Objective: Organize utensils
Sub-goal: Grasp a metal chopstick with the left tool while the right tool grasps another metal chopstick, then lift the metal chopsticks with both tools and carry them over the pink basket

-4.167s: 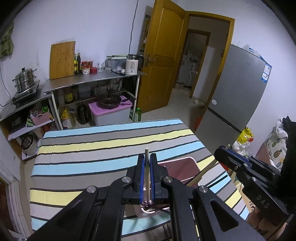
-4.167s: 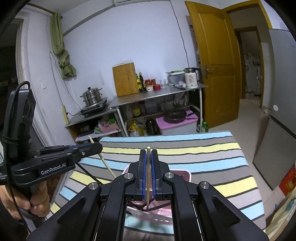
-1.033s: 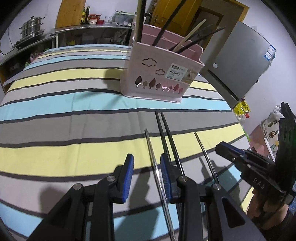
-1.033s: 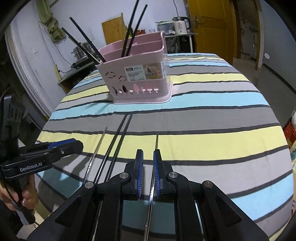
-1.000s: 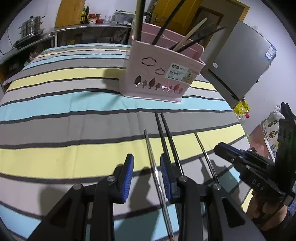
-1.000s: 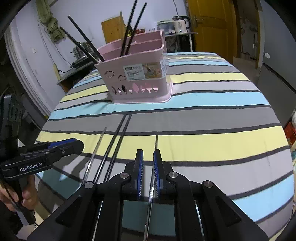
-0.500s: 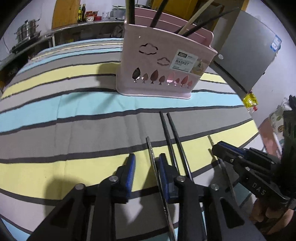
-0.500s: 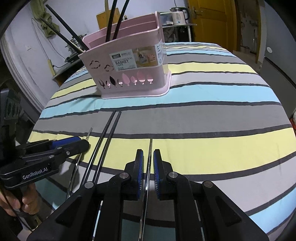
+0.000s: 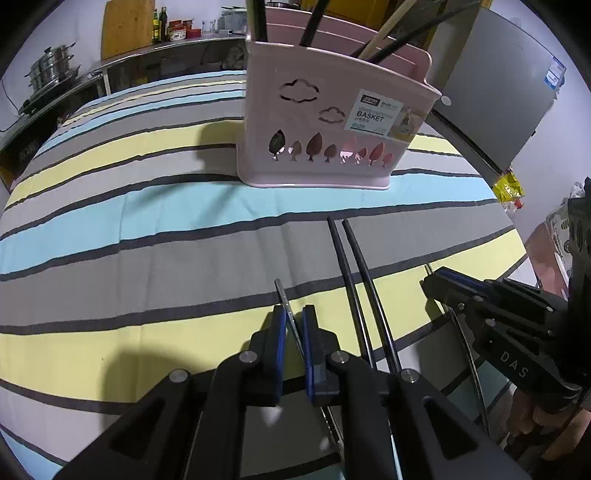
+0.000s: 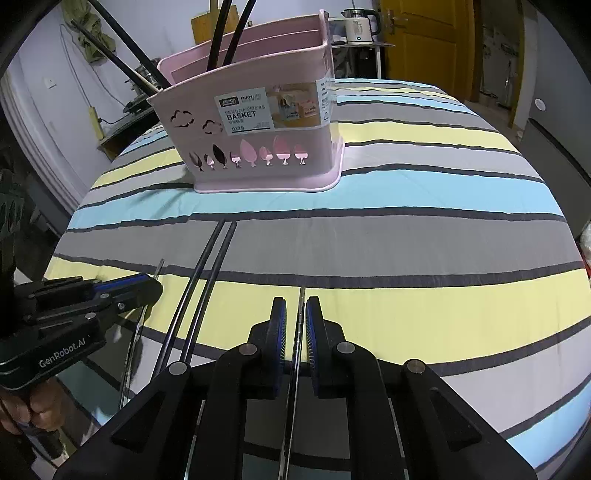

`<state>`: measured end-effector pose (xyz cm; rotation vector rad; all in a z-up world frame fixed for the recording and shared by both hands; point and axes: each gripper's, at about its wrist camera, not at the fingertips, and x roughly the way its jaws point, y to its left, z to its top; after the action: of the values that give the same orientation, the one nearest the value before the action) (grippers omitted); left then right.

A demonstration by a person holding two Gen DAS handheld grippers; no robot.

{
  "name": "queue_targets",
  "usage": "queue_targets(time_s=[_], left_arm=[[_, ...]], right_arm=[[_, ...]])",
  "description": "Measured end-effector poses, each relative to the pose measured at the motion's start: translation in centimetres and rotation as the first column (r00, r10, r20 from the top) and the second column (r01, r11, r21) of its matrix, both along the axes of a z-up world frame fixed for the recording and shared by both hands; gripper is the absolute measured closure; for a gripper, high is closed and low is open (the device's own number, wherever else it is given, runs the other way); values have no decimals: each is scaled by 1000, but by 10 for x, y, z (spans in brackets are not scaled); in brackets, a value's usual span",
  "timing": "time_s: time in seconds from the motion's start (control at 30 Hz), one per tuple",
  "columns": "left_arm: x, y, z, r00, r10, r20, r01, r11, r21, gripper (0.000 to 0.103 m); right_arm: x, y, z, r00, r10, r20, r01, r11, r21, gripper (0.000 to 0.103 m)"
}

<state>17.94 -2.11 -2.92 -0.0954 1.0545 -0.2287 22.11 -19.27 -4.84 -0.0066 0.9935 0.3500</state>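
A pink basket (image 9: 332,122) stands upright on the striped cloth (image 9: 147,229), its front wall cut with clouds and trees and bearing a label reading BASKET. Inner walls split it into compartments. In the left wrist view, 2 dark sticks rise from its left part, and a pale wooden chopstick (image 9: 384,33) leans out of the right part next to more dark ones. Which compartment each sits in cannot be told. In the right wrist view 4 dark sticks (image 10: 229,29) poke out of the basket's left side.

In front of the basket, well apart from it, 2 black chopsticks (image 9: 351,273) lie side by side on the cloth, almost touching. A metal chopstick lies on either side of this pair.

The left gripper (image 9: 293,332) has its blue pads clenched on the left metal chopstick (image 9: 282,295), whose tip sticks out just past them.

The right gripper (image 10: 297,325) straddles the right metal chopstick (image 10: 301,306), with its pads drawn in close around it. Whether they actually press on it cannot be told, as a thin gap seems to show on each side.

A hand (image 10: 37,410) grips the left gripper's handle at the picture's lower left.
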Motion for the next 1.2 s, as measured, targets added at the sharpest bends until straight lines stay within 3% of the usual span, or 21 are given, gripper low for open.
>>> queue_targets(time_s=[0.3,0.57,1.2], left_arm=[[3,-6,1,1000,-23,-8,24,999,47,94],[4,-3,4,1000,-16,-18,16,1000,13,97],[-2,6,69,992,-37,120,41,999,-32,98]], right_arm=[[1,5,1,1000,6,-7,-7,1000,-27,98],[-1,4,8,1000,23,-5,-23,1000,-4,99],[-2,0,70,991,25,129,-34,997,67,99]])
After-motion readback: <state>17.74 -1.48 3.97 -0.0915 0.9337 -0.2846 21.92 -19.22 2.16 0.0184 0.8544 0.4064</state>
